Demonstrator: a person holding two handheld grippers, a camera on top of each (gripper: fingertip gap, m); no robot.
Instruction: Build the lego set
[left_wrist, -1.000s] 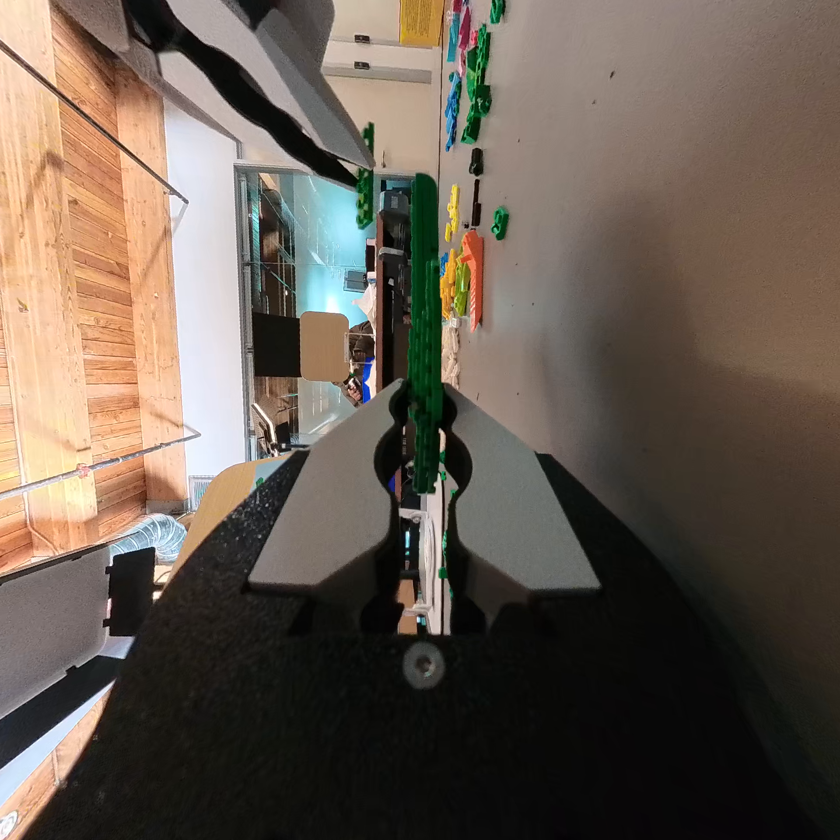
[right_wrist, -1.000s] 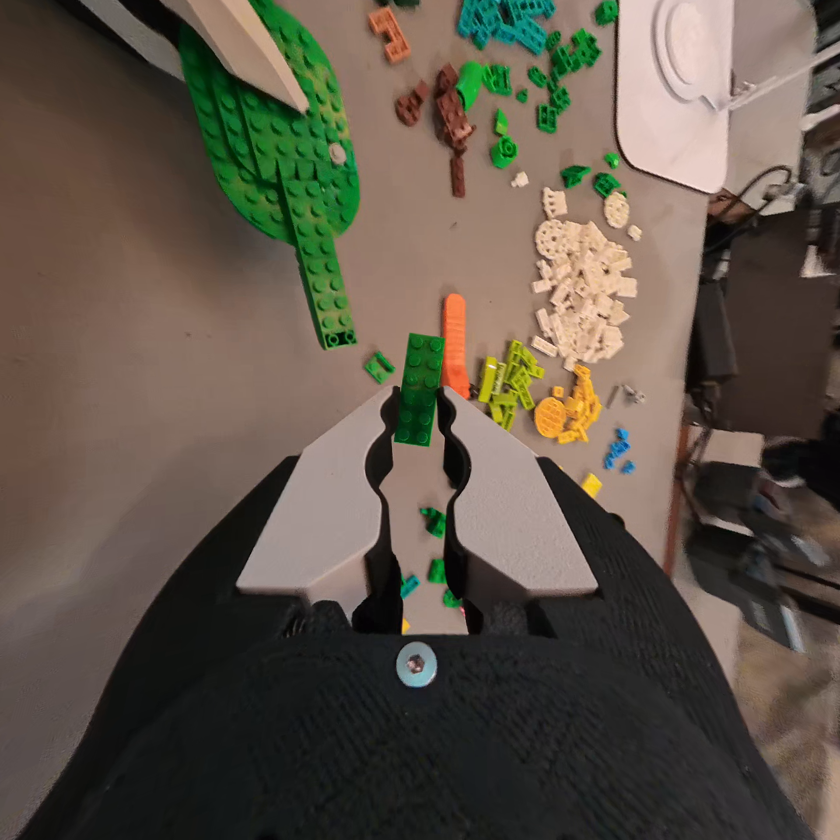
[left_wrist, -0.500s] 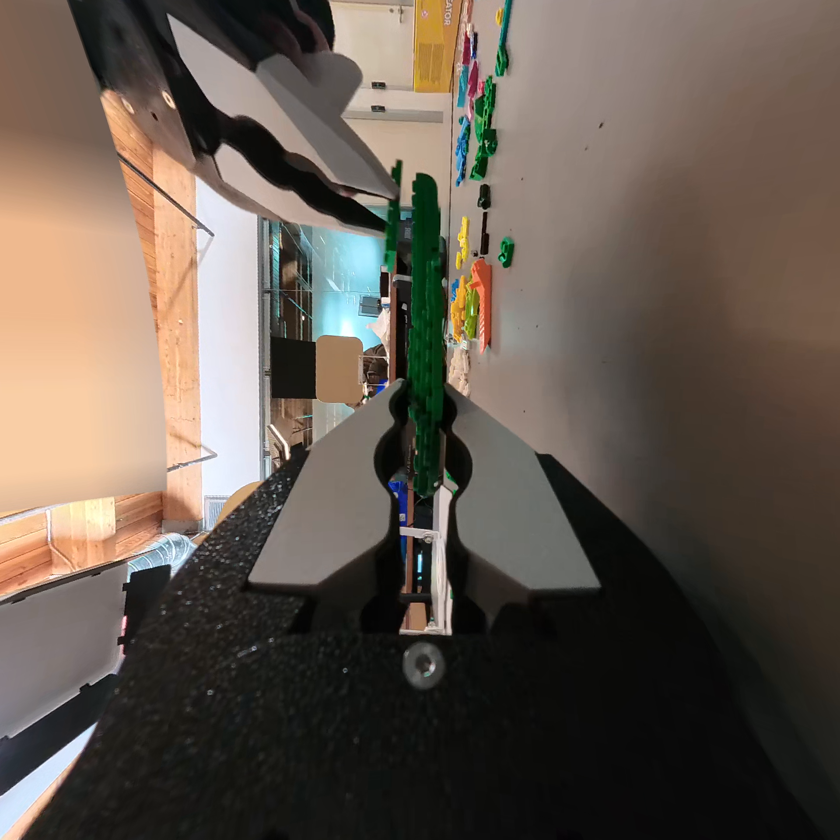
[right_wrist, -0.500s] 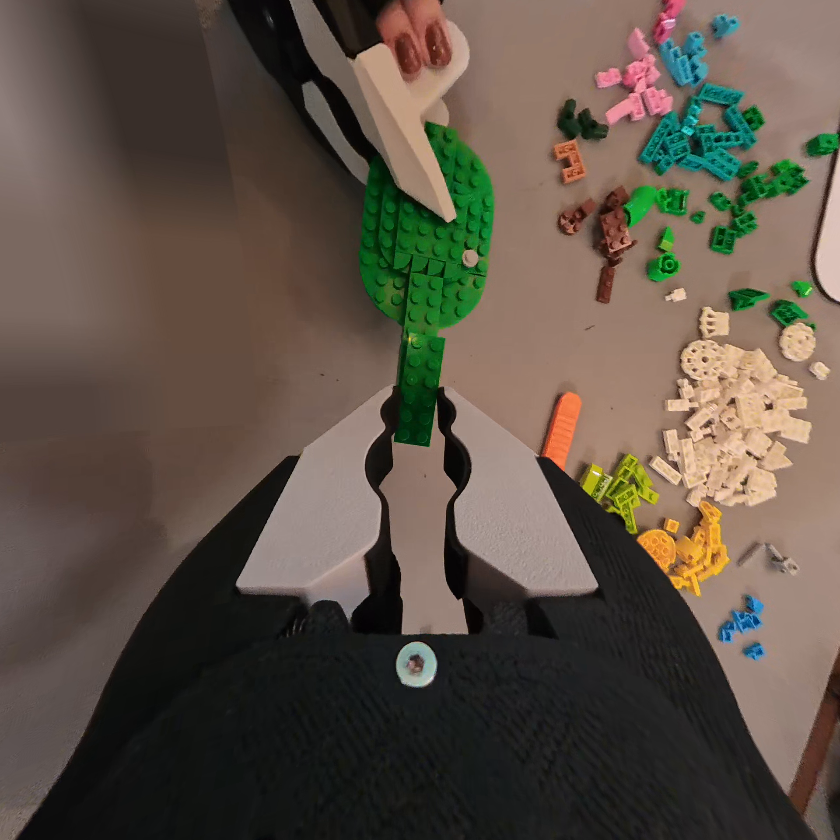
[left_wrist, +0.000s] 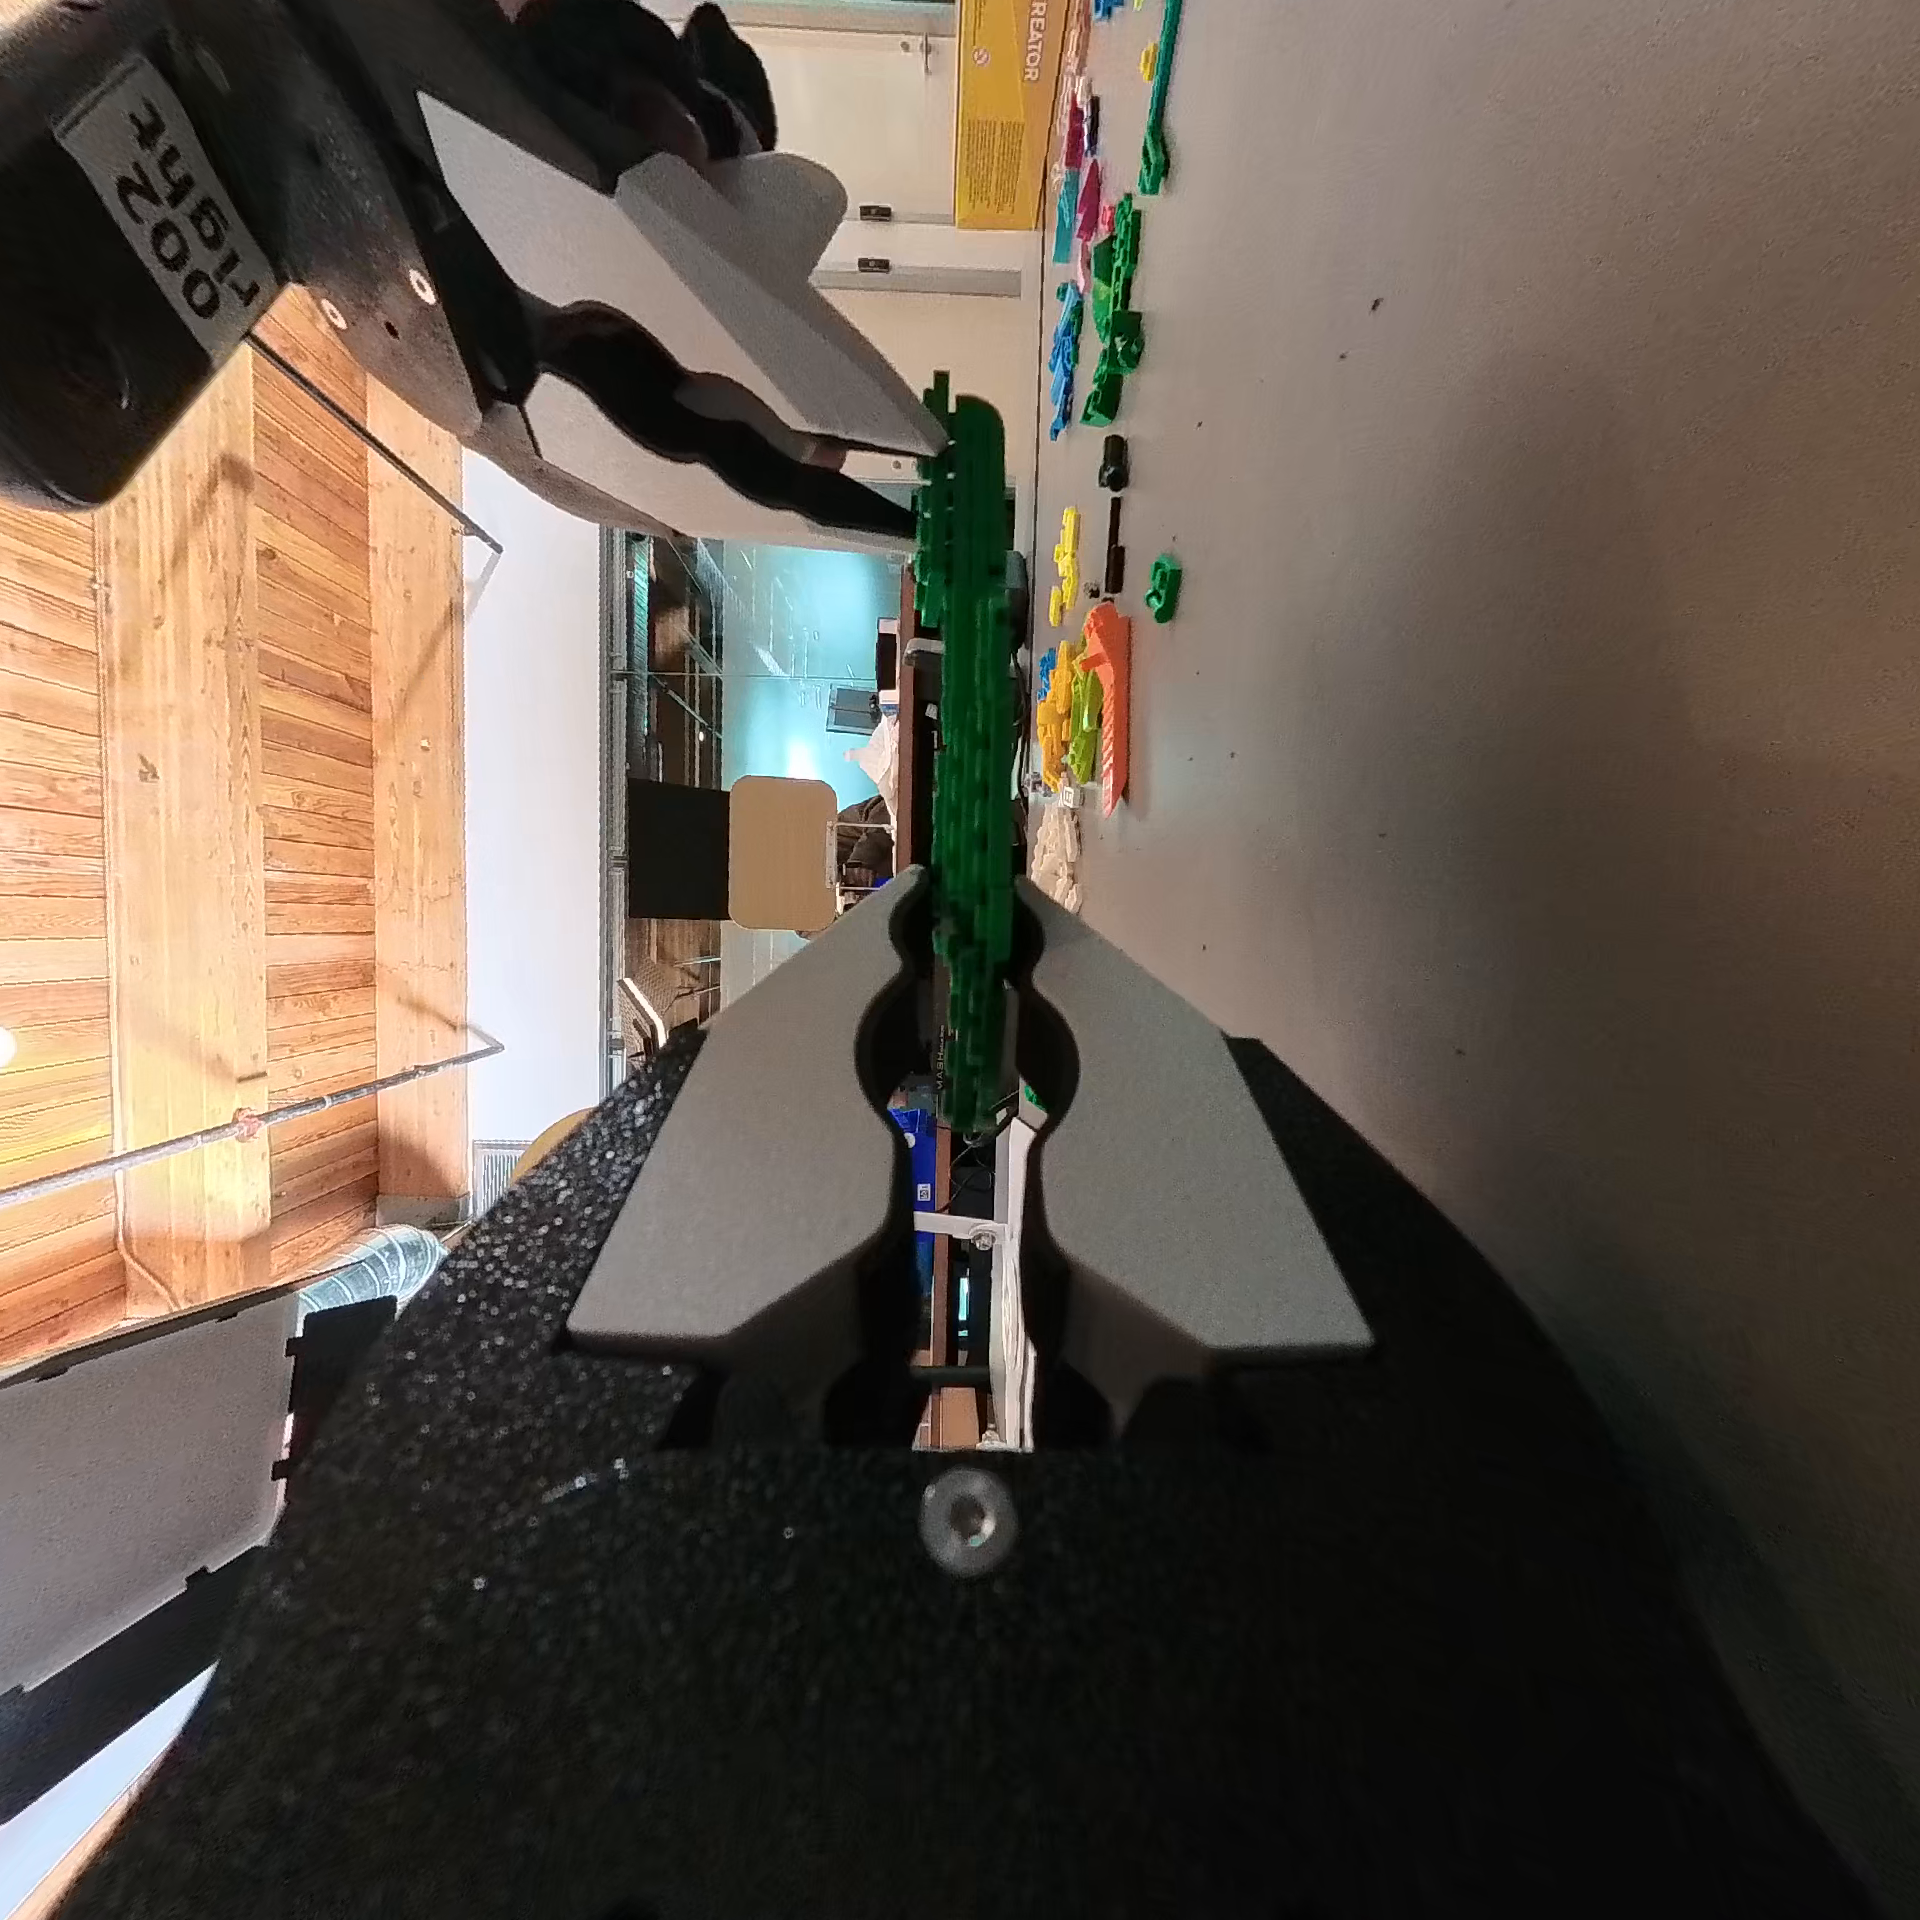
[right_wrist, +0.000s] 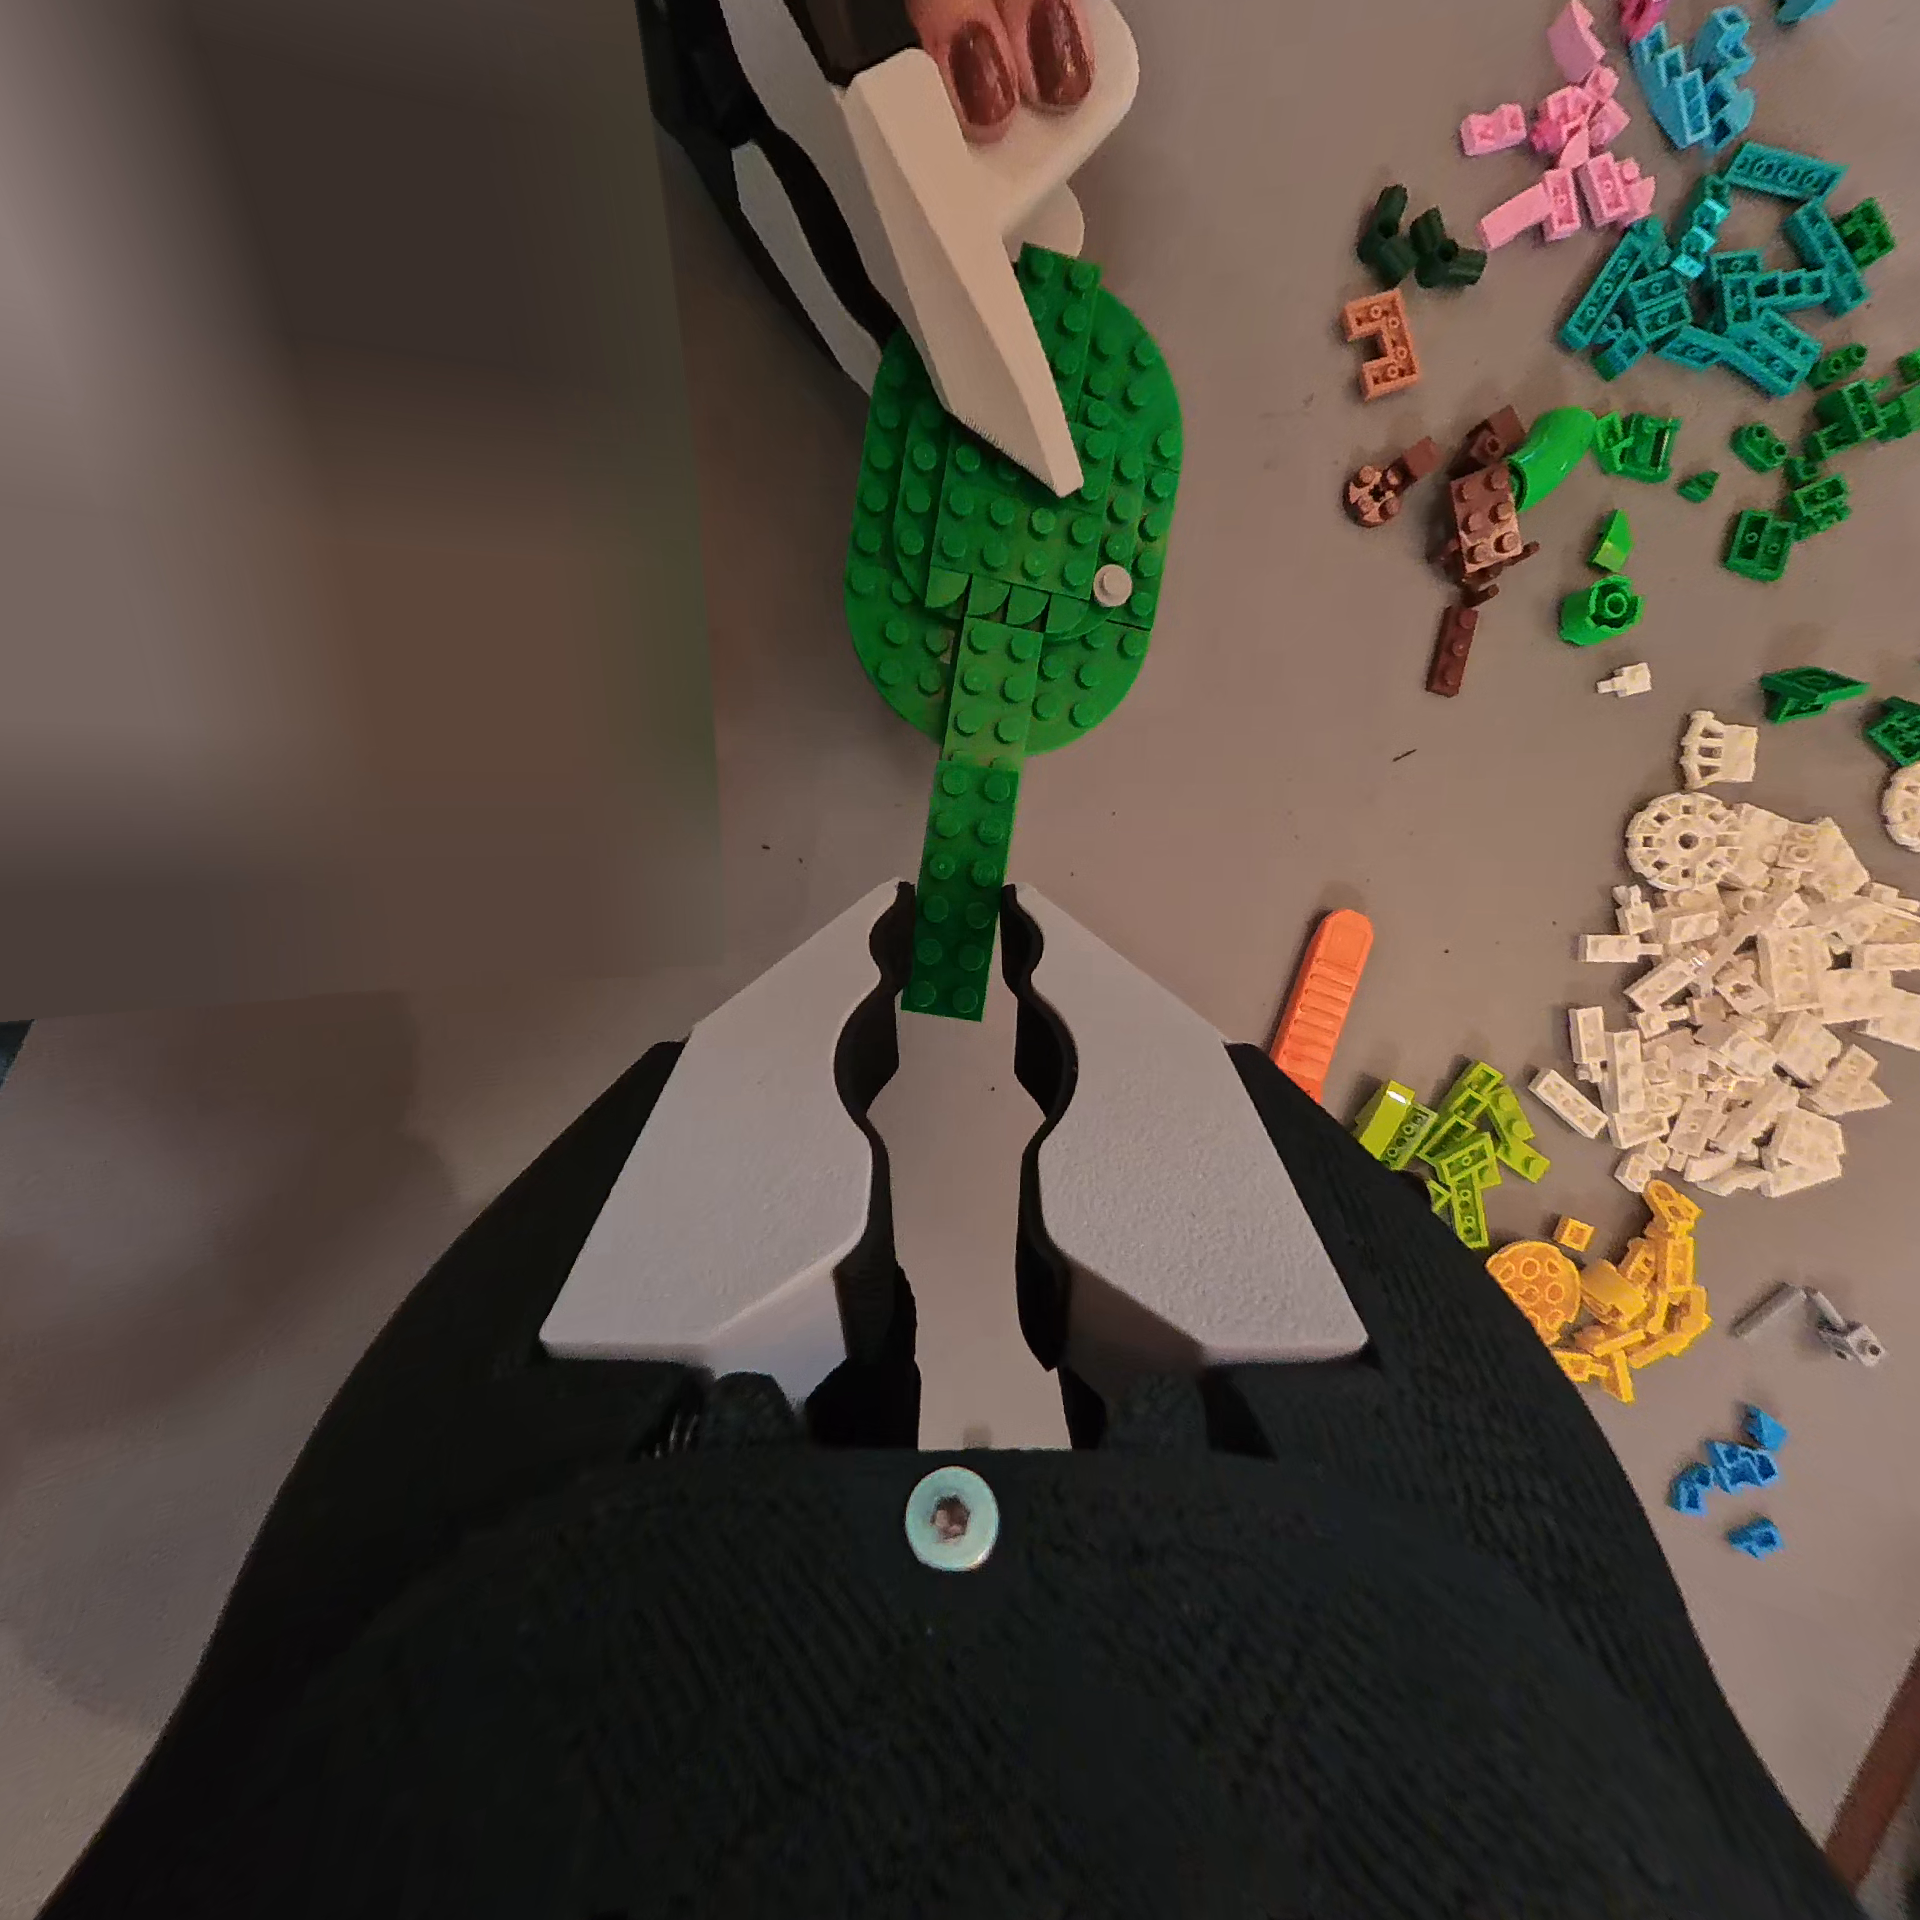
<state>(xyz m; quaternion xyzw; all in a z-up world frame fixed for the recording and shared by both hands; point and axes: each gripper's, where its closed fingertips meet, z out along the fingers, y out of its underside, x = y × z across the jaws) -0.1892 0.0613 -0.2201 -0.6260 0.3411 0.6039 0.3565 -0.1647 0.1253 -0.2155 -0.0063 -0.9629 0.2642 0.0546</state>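
Leftmost, the left gripper (left_wrist: 971, 904) has its jaws clamped on the edge of a green oval brick plate (right_wrist: 1013, 520), held above the grey worktop (right_wrist: 416, 623). Right of that, the right gripper (right_wrist: 954, 914) pinches a narrow dark green plate (right_wrist: 961, 894) by its long sides, its far end overlapping the stem that sticks out of the oval plate. Farther right, loose bricks lie sorted on the worktop: an orange brick separator (right_wrist: 1325, 987), lime pieces (right_wrist: 1455, 1143), a white pile (right_wrist: 1756, 997), teal bricks (right_wrist: 1714, 281) and pink ones (right_wrist: 1558, 156).
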